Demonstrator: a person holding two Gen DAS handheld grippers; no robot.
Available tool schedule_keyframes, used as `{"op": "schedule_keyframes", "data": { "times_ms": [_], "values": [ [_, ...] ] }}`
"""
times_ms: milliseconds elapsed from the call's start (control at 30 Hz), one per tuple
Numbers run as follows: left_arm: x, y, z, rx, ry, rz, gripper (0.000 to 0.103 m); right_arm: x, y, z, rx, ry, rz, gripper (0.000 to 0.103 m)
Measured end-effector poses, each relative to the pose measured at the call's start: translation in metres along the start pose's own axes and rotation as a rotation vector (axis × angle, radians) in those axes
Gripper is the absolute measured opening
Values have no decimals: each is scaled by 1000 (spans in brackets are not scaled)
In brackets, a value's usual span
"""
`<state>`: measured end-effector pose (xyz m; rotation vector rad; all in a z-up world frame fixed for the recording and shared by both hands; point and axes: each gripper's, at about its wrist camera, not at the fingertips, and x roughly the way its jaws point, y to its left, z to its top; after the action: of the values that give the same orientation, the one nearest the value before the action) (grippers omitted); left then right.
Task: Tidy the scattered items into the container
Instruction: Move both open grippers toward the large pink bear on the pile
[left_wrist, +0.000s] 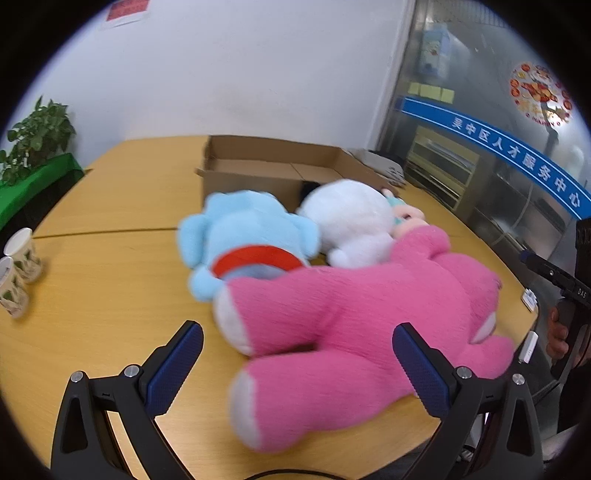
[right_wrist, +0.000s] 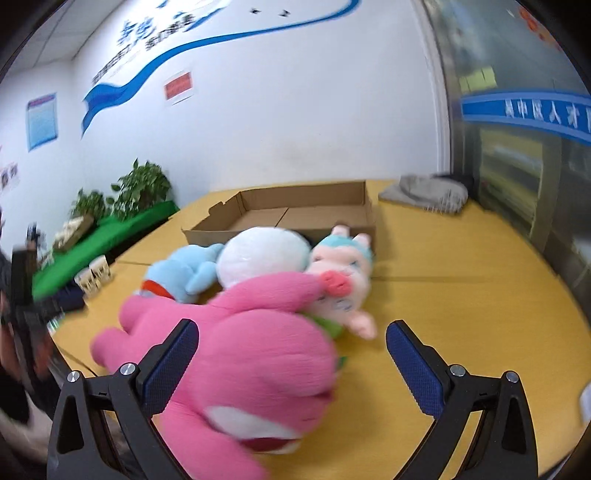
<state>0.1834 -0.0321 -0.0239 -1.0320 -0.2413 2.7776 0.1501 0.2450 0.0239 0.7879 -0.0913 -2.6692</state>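
— Pink plush toy (left_wrist: 354, 317) first, we think: it lies just ahead of both sets of jaws, nearest of the heap on the yellow table (left_wrist: 110, 295).

— Which of our grippers is better placed?

— Our left gripper (left_wrist: 297, 363) stands wide apart with nothing held, and the toy's legs sit between its fingers, its long axis running away and to the right. Our right gripper (right_wrist: 291, 363) is likewise spread and empty, the toy's round end against its left finger.

— And the rest?

— Beyond the pink one lie a blue plush (left_wrist: 243, 240), a white plush (left_wrist: 347, 218) and a pig plush (right_wrist: 343, 273), touching. Farther ahead, the cardboard box (left_wrist: 258, 166) looks empty inside, as far as we see.
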Motion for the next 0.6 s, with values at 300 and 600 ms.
{"op": "schedule_keyframes", "data": {
  "times_ms": [300,600],
  "values": [
    [18,-25,-13,2,31,74,102,31,50,-26,-45,90,-203,103],
    [23,-17,-15,-25,31,79,102,39,60,-32,-72,118,-237,103]
  ]
}}
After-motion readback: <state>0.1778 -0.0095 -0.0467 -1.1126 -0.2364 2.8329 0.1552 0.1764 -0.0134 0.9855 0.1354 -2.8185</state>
